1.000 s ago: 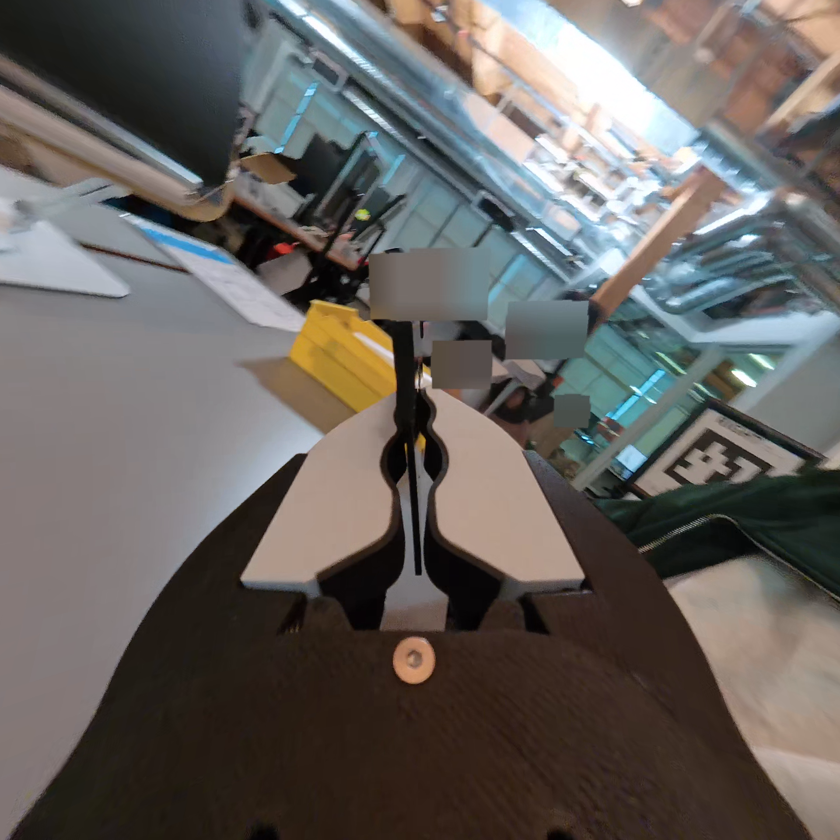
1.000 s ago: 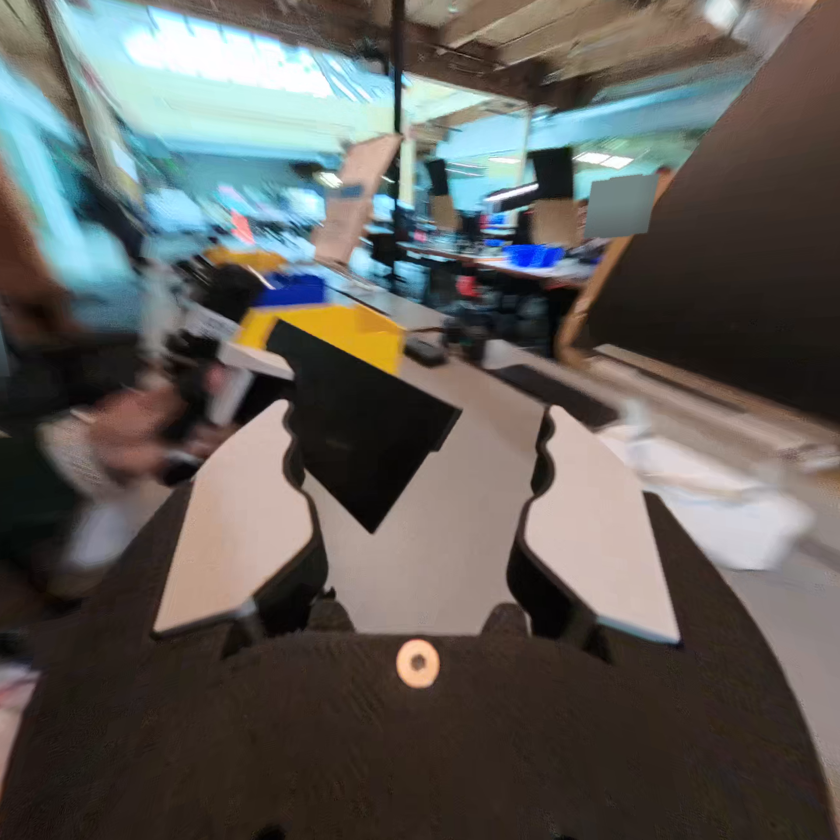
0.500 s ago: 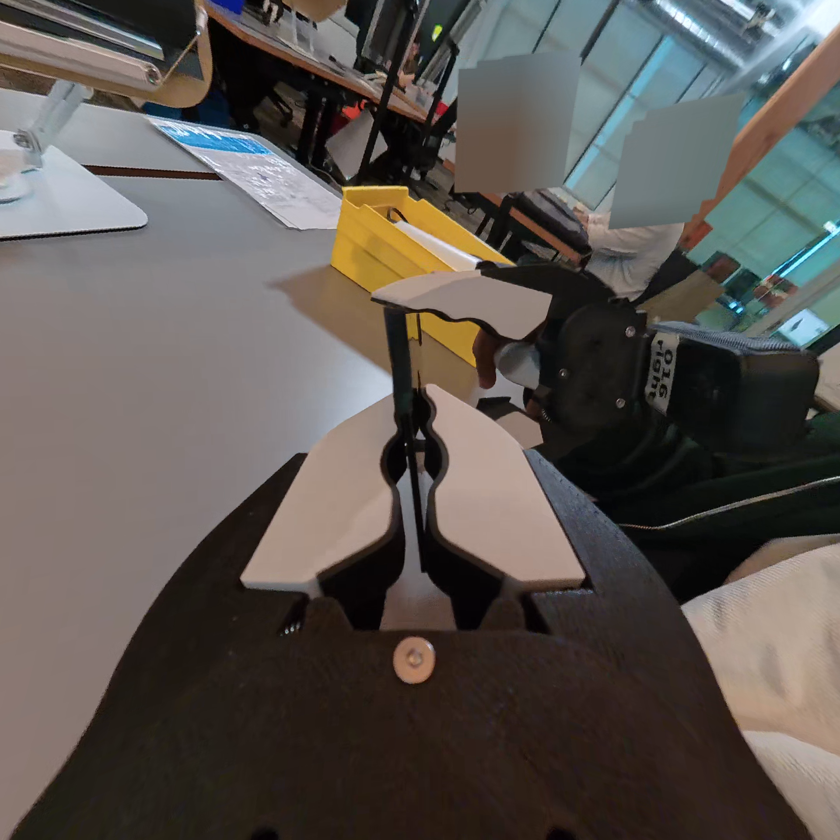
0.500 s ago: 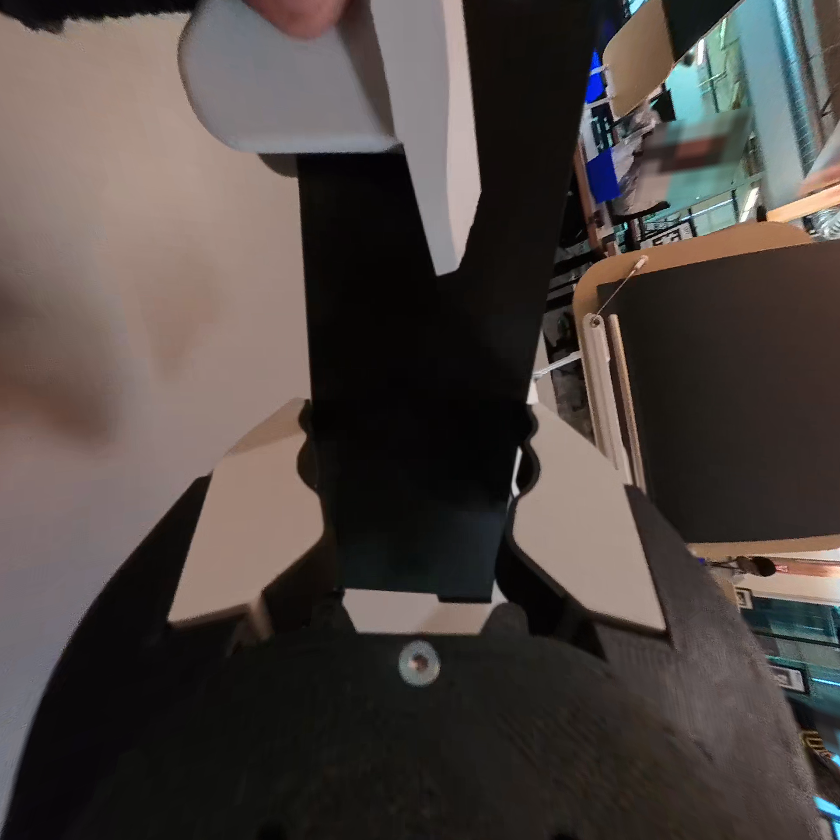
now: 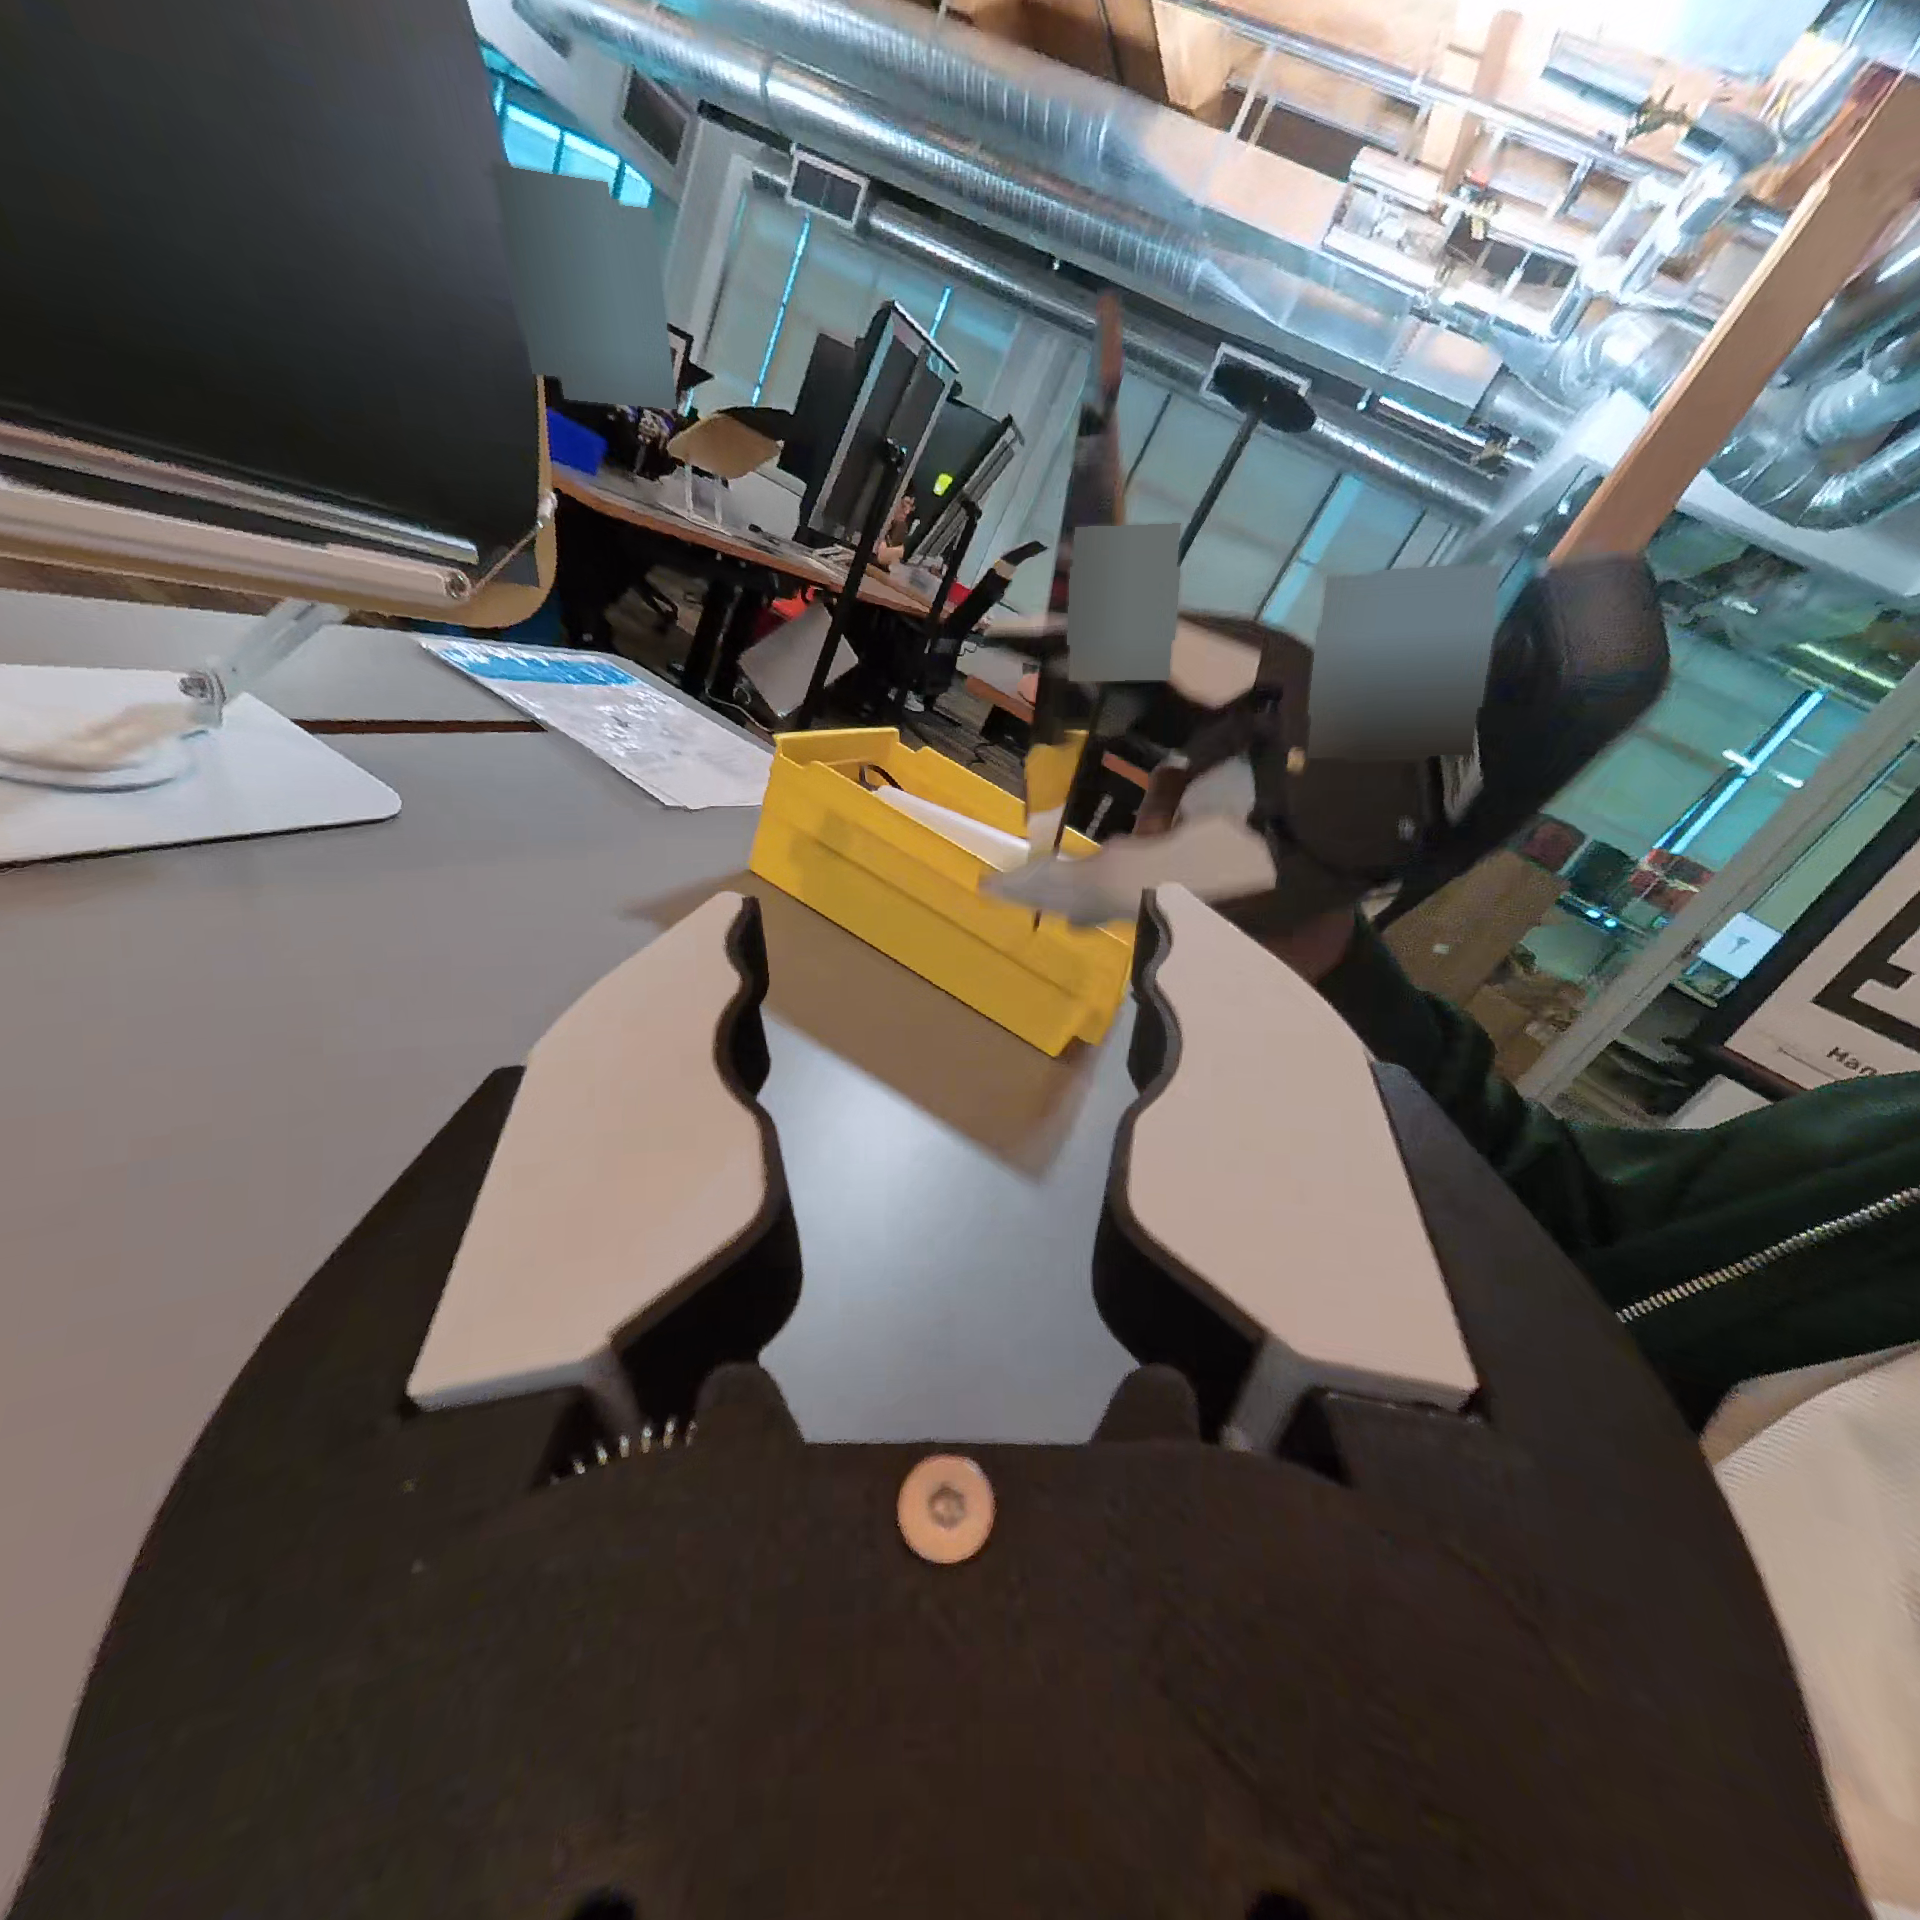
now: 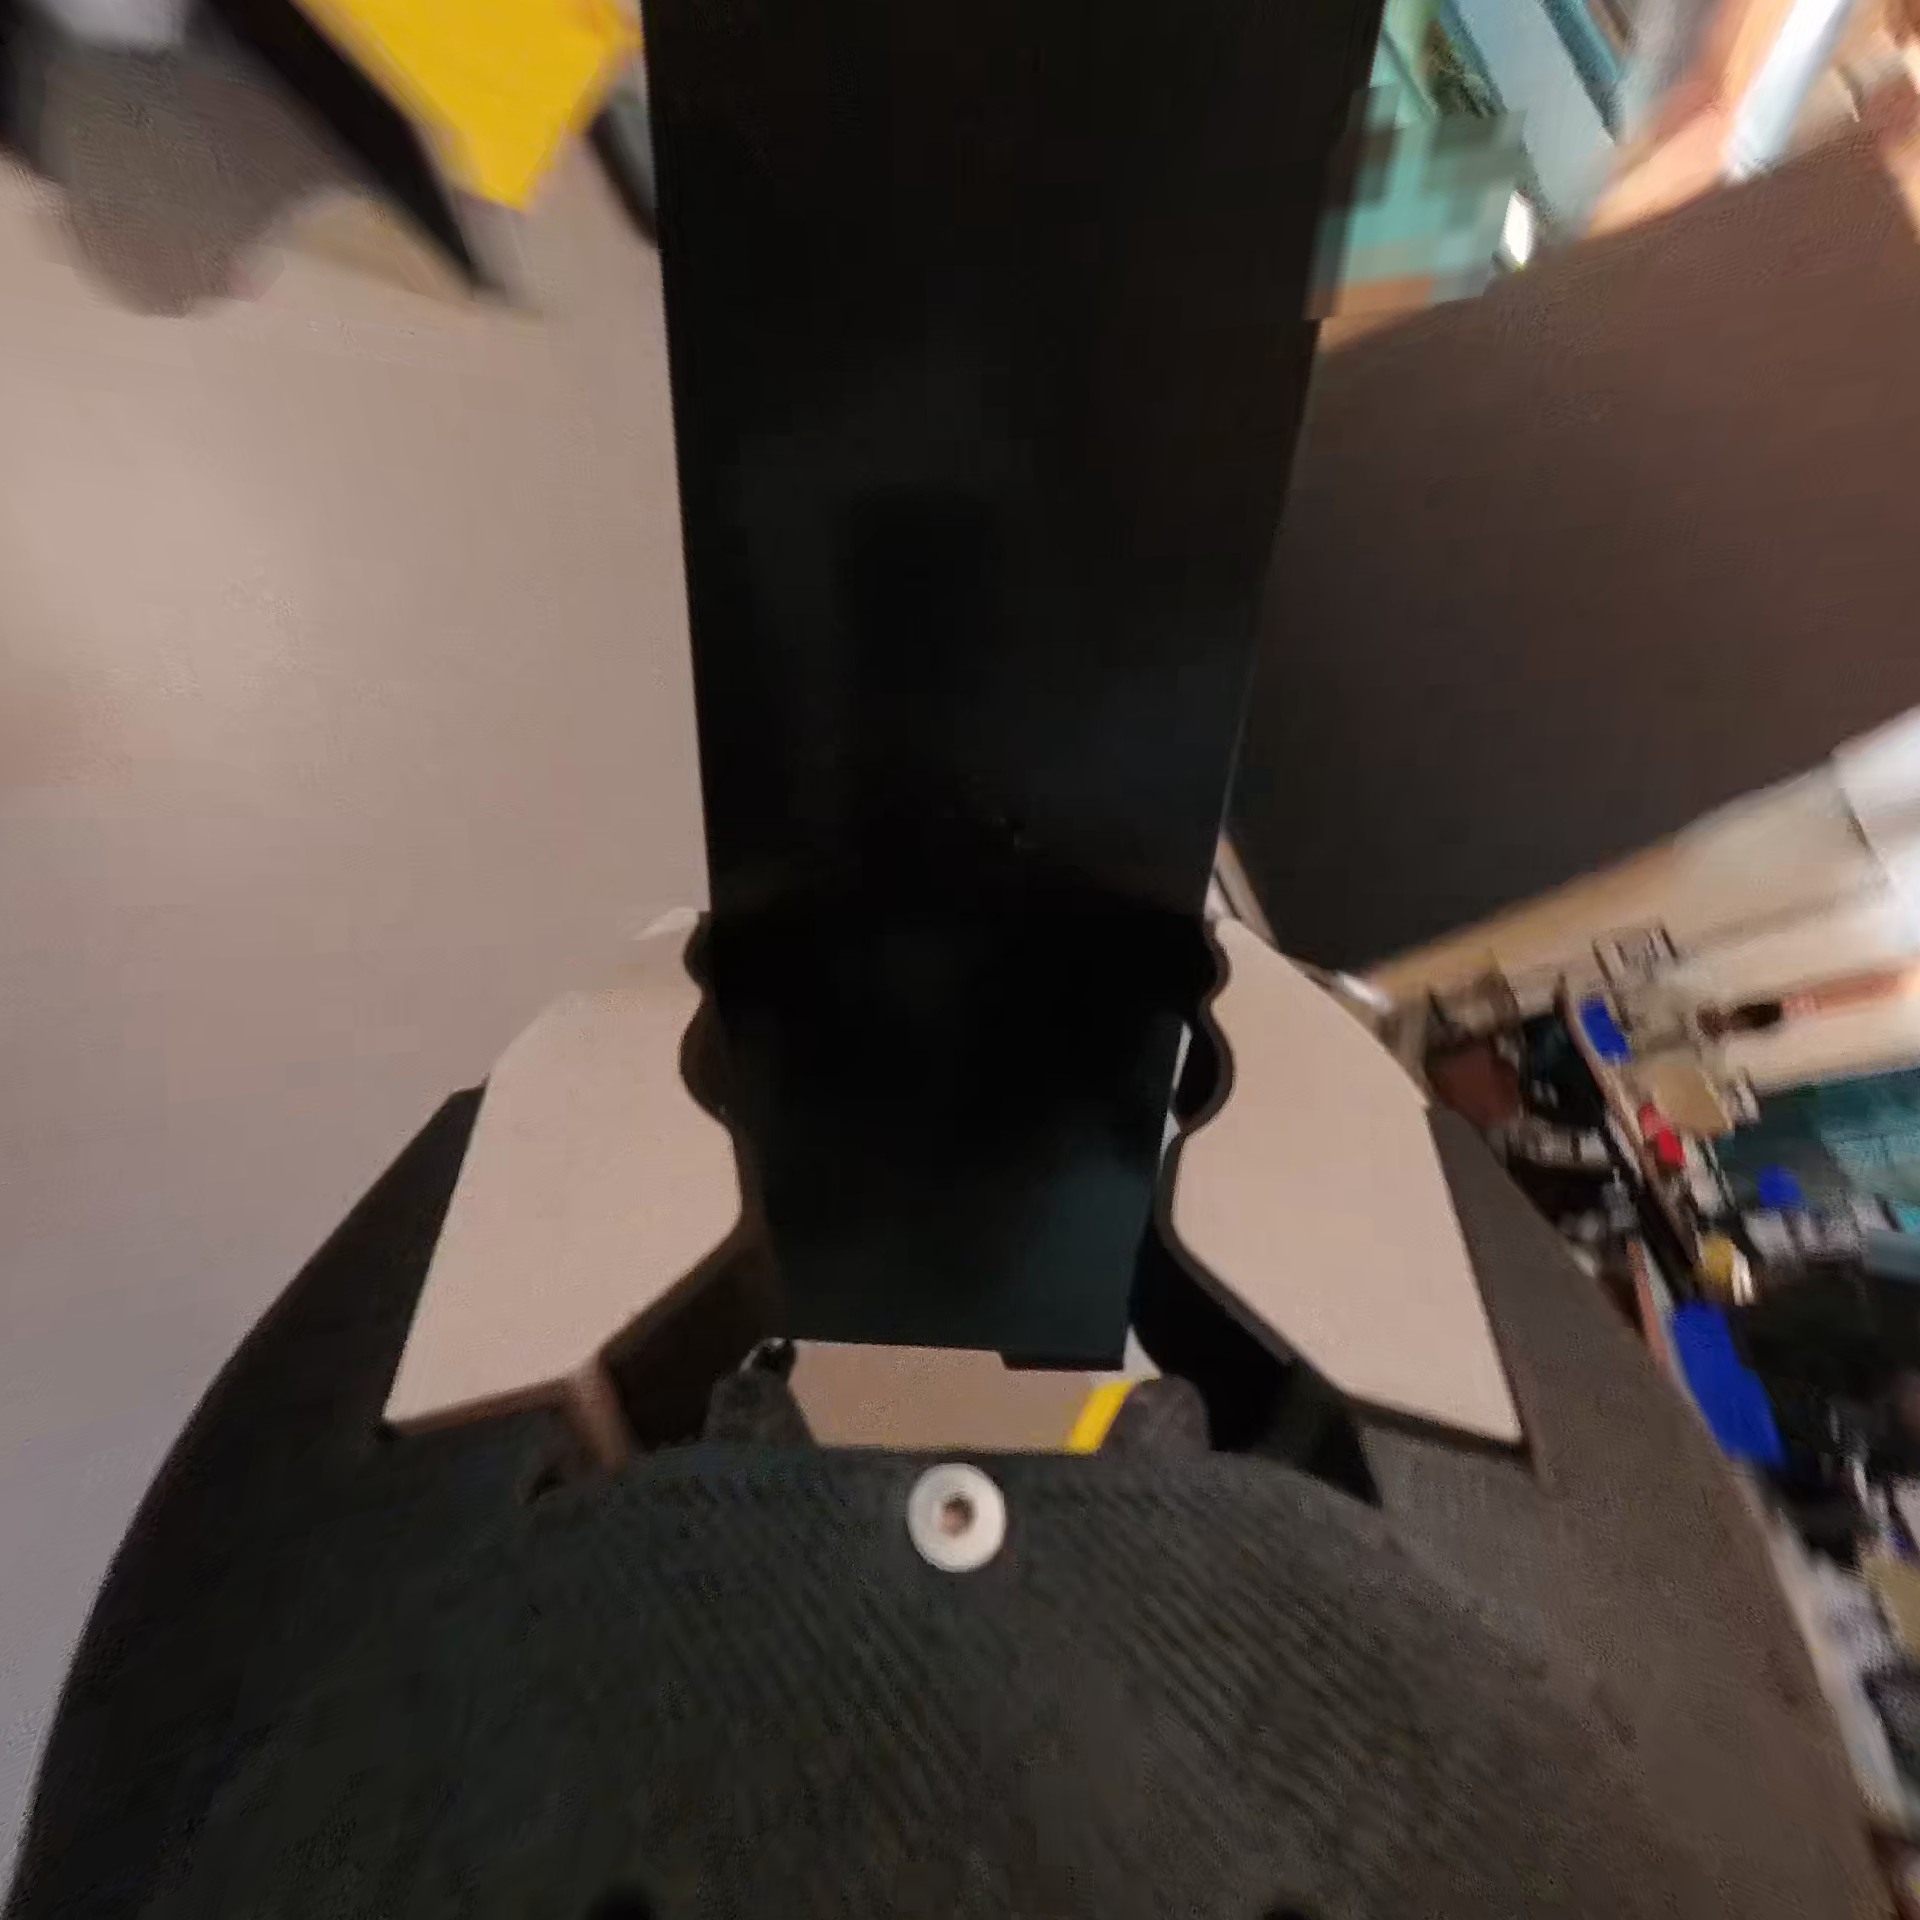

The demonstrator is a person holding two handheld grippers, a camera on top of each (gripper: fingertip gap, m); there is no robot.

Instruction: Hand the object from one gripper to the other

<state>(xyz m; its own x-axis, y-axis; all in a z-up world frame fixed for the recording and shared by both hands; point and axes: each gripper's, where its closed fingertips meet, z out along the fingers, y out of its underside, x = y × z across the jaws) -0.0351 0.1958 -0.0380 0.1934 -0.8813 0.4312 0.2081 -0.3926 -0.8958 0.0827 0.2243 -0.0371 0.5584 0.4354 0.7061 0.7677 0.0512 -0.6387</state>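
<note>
Half a second before, the left gripper [image 5: 945, 935] had pinched the flat black object [image 6: 977, 644]; since then its jaws had spread wide and held nothing above the grey bench [image 5: 260, 1039]. That object sat clamped between the jaws of the right gripper [image 6: 956, 977], standing out forward from them. Seen edge-on from the left wrist, it hung before the yellow bin [image 5: 914, 883].

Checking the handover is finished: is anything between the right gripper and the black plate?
Nothing visible. The right gripper is shut directly on the black plate, and the left gripper is open with nothing in it.
</note>
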